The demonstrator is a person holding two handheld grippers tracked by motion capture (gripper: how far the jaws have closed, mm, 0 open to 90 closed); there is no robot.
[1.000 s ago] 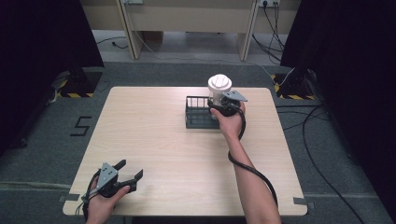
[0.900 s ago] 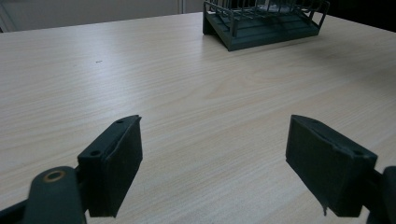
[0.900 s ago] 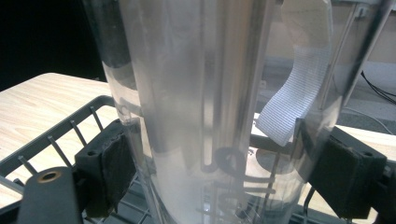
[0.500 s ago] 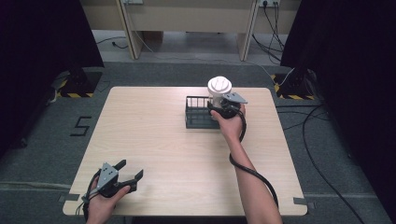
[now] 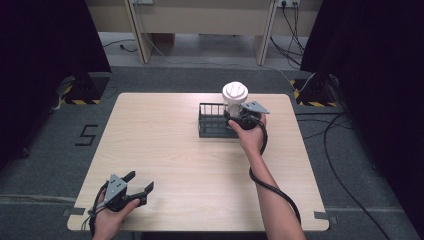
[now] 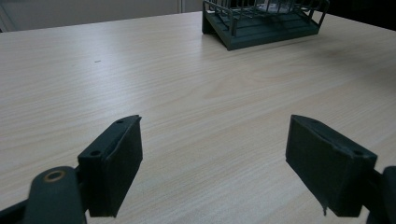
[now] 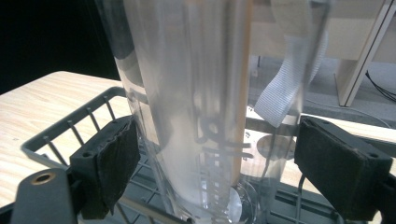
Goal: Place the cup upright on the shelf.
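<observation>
High view: right gripper (image 5: 239, 118) hovering at clear lidded container (image 5: 235, 98), standing upright in dark wire rack (image 5: 212, 121) near table's (image 5: 165, 150) far right; left gripper (image 5: 131, 192) resting near front-left edge, wide bare tabletop between.

Left gripper view: jaws gaping apart, nothing between; rack well ahead.

Right gripper view: container (image 7: 196, 93) standing between jaws, which have just been opening; pads clearing its see-through wall.

One legible marking is noted: a dark numeral "5" (image 5: 86, 135) stands on the grey floor (image 5: 45, 150), at about nine o'clock from the table (image 5: 165, 150). No label, brand or other lettering can be read elsewhere.
</observation>
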